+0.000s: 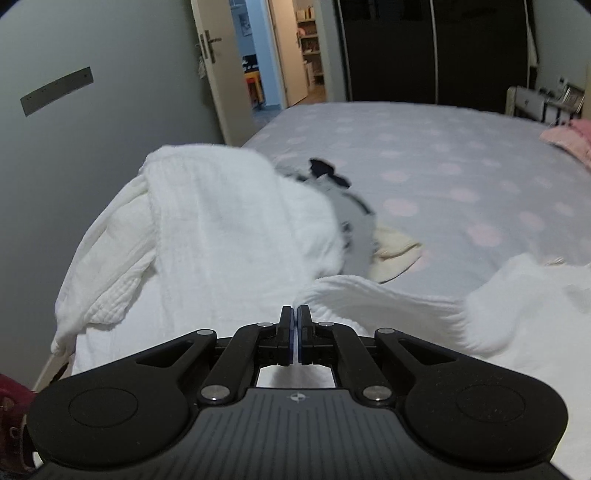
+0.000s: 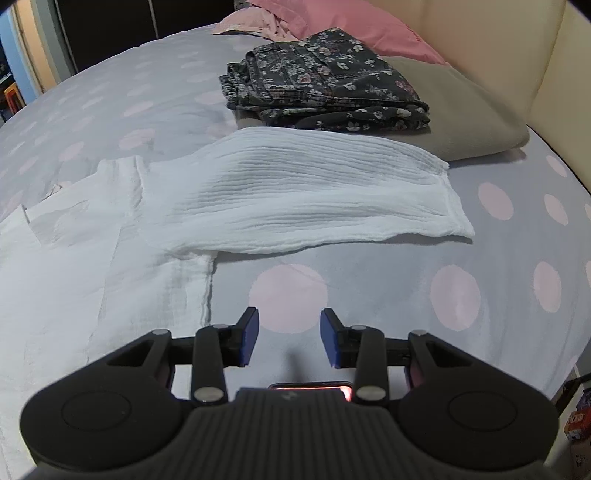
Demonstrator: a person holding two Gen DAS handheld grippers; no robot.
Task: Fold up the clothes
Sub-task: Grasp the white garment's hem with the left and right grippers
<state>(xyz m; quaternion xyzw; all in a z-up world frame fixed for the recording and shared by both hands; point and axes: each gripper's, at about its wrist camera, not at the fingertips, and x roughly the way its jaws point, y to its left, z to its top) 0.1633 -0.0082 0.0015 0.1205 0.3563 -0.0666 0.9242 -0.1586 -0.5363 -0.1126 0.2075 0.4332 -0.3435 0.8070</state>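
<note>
In the left wrist view the left gripper has its fingers pressed together, apparently pinching the white crinkle-cotton garment, whose fabric rises in a blurred, lifted fold in front of it; whether cloth actually sits between the pads cannot be seen for certain. Behind that fold, on the polka-dot bed, lie a grey-and-navy garment and a cream piece, both unfolded, with pink clothes at the far right edge. In the right wrist view the right gripper hovers over bare sheet with its fingers wide apart, holding nothing. Just ahead, the white garment's sleeve lies spread flat, pointing toward the headboard, while the body of the garment runs off to the left. Beyond the sleeve a folded floral garment rests on a beige pillow, and a pink pillow lies behind it. The step in hand looks like folding the shirt's sides inward. To do it well, the left side should be carried across low and taut so it lands without bunching, and the free gripper should take the sleeve near its cuff edge, lay it across the body, and smooth the crease.
</note>
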